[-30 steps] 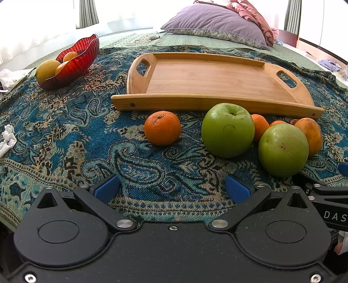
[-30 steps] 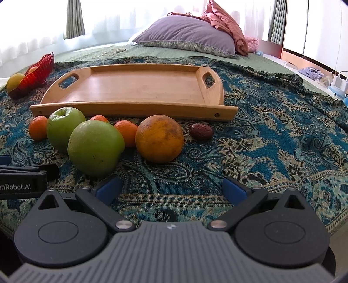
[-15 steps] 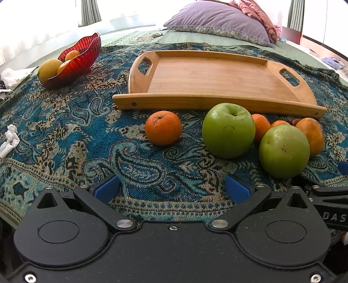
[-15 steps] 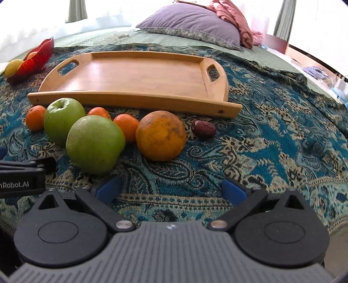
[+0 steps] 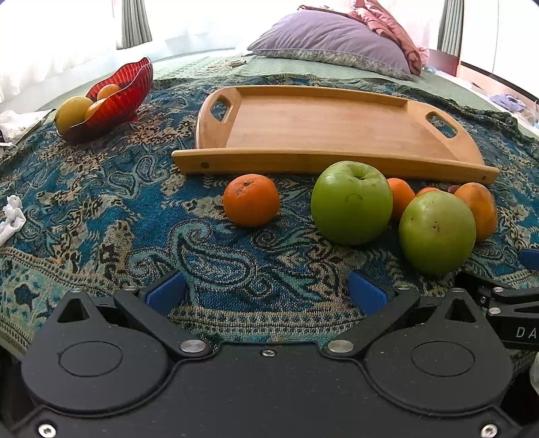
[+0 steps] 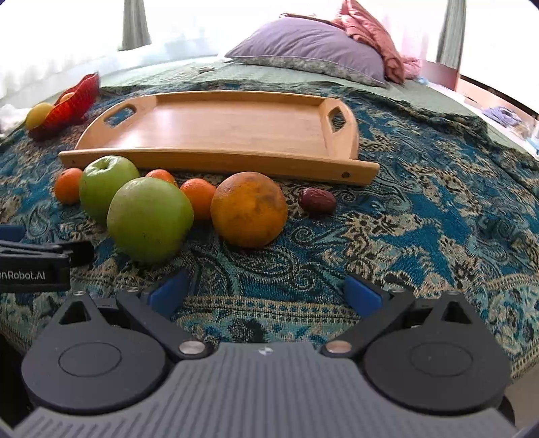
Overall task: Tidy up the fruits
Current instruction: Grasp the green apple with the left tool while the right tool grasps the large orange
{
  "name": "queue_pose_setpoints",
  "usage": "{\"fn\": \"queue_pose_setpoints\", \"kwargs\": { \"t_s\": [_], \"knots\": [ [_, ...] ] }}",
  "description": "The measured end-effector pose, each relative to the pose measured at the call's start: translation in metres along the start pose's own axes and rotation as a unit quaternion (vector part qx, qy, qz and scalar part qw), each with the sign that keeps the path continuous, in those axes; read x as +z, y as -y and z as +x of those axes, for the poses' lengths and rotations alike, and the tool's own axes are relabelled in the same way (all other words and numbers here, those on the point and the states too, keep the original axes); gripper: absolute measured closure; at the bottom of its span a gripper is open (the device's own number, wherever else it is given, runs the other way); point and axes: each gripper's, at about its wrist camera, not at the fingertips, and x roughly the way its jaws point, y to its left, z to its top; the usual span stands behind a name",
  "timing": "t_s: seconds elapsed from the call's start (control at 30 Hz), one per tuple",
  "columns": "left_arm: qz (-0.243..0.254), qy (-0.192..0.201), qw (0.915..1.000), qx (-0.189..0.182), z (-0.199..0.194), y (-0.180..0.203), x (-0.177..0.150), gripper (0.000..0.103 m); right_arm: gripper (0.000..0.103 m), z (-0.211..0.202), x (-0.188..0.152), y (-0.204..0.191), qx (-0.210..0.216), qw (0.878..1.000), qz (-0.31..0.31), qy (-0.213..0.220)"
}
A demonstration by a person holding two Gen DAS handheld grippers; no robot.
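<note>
Wooden tray (image 5: 337, 131): bare. Fruits, all along its near edge on the bedspread (image 5: 101, 209): two apples (image 5: 351, 202), oranges (image 5: 251, 199), one date (image 6: 316, 200). Your left gripper (image 5: 266, 291) and right gripper (image 6: 266, 289): spread wide, holding nothing. Sorting not begun, by my judgement.

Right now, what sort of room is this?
Most likely a bedroom: a purple pillow lies on a bed covered by a patterned blue throw, with curtains at the bright window behind.
</note>
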Motion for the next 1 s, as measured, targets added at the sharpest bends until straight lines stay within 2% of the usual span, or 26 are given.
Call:
{"fn": "queue_pose_setpoints", "kwargs": {
  "t_s": [0.2,0.33,0.43,0.57,0.63,0.77,0.9,1.0],
  "knots": [
    [-0.002,0.009,0.9999,0.013,0.000,0.004,-0.001,0.000,0.000,0.001,0.000,-0.011,-0.025,1.000,-0.015,-0.004],
    [-0.003,0.008,0.9999,0.013,-0.003,0.004,0.000,0.000,0.000,-0.001,-0.002,-0.002,-0.004,1.000,-0.002,0.006],
    [-0.037,0.013,0.9992,-0.002,-0.008,-0.003,0.005,0.000,0.000,-0.006,-0.001,0.002,0.006,1.000,0.008,0.015],
    [-0.075,0.039,0.9955,-0.042,-0.016,-0.012,0.012,0.002,0.001,-0.013,-0.001,-0.003,0.008,0.999,-0.001,0.043],
    [-0.072,0.051,0.9949,-0.048,-0.019,-0.012,0.015,0.011,0.005,-0.017,0.001,-0.006,0.003,0.998,-0.010,0.060],
    [-0.050,0.075,0.9943,-0.057,-0.023,-0.007,0.020,0.019,0.012,-0.018,0.005,-0.010,-0.009,0.997,-0.031,0.075],
    [-0.041,0.086,0.9926,-0.075,-0.025,-0.004,0.023,0.034,0.021,-0.017,0.009,-0.006,-0.011,0.997,-0.023,0.078],
    [-0.041,0.085,0.9907,-0.098,-0.023,-0.005,0.026,0.039,0.027,-0.016,0.011,-0.002,0.000,0.997,-0.013,0.080]
  ]
}}
